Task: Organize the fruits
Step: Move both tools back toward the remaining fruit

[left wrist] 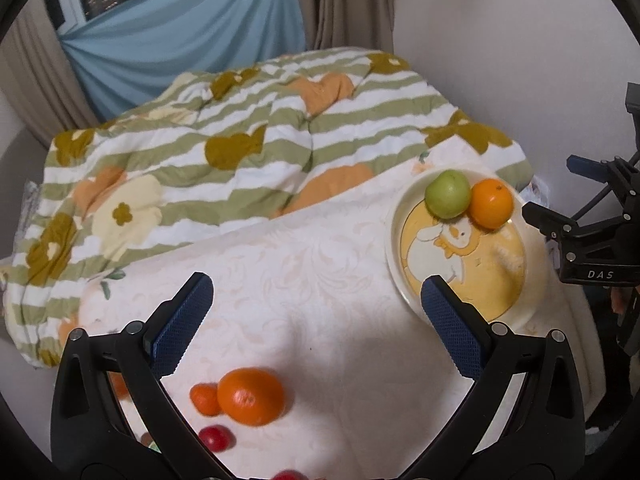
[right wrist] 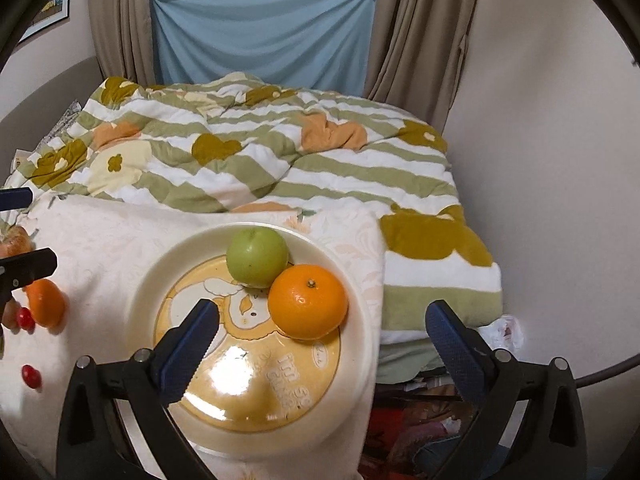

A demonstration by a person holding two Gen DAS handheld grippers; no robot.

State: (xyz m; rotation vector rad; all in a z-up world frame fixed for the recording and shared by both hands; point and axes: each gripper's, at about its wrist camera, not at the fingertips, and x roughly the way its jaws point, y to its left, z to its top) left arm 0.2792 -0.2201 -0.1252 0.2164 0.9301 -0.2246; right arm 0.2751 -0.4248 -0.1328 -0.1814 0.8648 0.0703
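Jaws of both grippers, left (left wrist: 316, 308) and right (right wrist: 320, 332), wide, empty. Plate (right wrist: 144, 300): 2 fruits at 12 o'clock; orange (left wrist: 251, 396) and several others left.

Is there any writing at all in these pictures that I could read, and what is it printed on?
"DAS": white letters on the black body of the right gripper, seen in the left wrist view.
Raised lettering on the yellow centre of the plate, near its front rim: glare and blur make it unreadable.
Small oval mark on the plate, just below the orange: too small to read.
Nothing else carries text.
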